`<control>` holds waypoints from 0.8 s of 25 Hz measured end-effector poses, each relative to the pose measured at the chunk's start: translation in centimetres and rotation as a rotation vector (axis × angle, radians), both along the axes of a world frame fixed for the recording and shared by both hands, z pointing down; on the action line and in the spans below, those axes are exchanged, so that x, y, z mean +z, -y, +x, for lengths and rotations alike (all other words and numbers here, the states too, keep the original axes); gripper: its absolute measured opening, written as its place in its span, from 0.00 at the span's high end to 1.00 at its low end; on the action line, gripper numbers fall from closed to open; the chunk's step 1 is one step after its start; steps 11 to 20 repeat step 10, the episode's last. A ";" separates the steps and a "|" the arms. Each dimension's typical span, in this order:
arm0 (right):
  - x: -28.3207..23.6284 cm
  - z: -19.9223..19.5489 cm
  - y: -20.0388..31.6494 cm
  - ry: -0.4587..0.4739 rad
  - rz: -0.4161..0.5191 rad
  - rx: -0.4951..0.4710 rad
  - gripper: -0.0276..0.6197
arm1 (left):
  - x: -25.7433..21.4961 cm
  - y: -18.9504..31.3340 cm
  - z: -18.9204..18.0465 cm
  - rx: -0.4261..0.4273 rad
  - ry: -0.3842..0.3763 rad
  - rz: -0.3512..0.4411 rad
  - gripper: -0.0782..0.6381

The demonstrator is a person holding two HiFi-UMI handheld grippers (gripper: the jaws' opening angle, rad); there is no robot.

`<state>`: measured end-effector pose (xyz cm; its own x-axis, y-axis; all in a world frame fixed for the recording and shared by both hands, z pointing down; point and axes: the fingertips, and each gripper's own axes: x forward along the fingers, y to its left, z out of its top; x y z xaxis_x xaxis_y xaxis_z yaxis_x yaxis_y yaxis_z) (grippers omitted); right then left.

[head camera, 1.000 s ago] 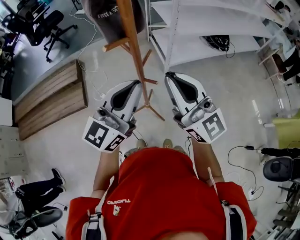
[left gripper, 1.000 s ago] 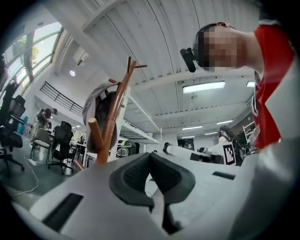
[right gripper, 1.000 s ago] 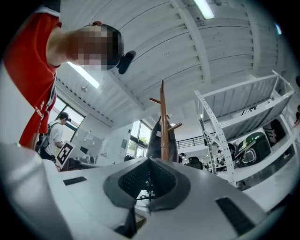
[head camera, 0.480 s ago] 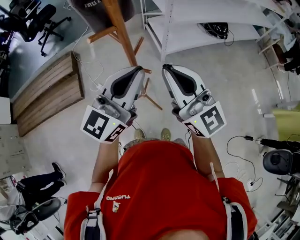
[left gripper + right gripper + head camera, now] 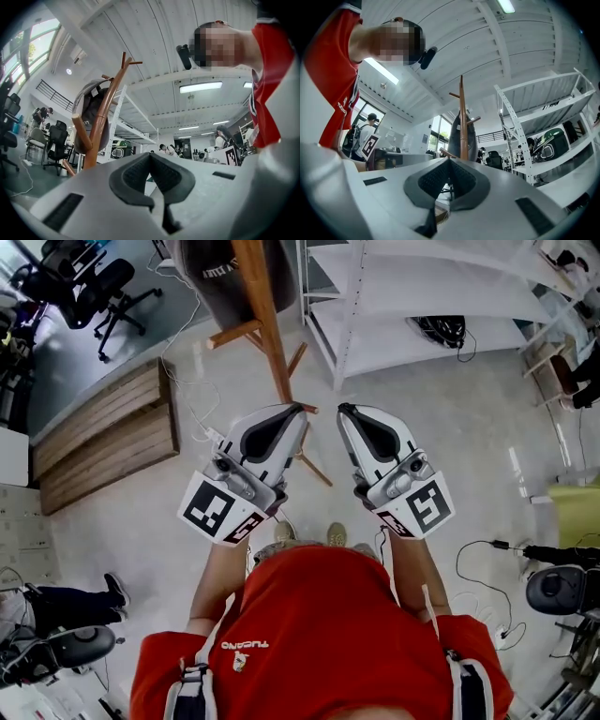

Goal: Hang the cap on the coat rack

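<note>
A dark cap [image 5: 211,277] hangs on the wooden coat rack [image 5: 264,324] at the top of the head view, straight ahead of me. My left gripper [image 5: 298,409] and right gripper [image 5: 343,409] are side by side at chest height, short of the rack's feet, both shut with nothing between the pads. In the left gripper view the cap [image 5: 89,117] drapes over the rack's pole [image 5: 107,110], beyond the shut left gripper [image 5: 150,154]. The right gripper view has the rack [image 5: 462,119] upright, the cap [image 5: 471,140] behind it, and the shut right gripper [image 5: 449,160] below.
A low wooden platform [image 5: 103,437] lies on the floor left of the rack. White metal shelving [image 5: 412,296] stands to the right, with a black device [image 5: 437,326] on it. Office chairs [image 5: 89,292] stand far left. Cables [image 5: 487,549] trail across the floor at the right.
Both grippers went up toward the rack half a second ago and have come back down. They stay shut and empty. The cap still hangs on the rack.
</note>
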<state>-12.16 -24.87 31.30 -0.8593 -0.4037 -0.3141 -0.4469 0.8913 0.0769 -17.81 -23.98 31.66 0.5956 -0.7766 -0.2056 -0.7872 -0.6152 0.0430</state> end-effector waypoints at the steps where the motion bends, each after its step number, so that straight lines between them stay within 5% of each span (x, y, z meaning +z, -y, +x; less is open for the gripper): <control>1: -0.1 -0.2 -0.1 0.001 0.002 -0.003 0.92 | -0.1 -0.2 -0.3 0.000 -0.005 0.002 0.88; 20: -0.7 -1.0 -0.6 0.001 -0.003 -0.017 0.92 | -1.0 -0.8 -1.3 0.021 -0.039 -0.002 0.88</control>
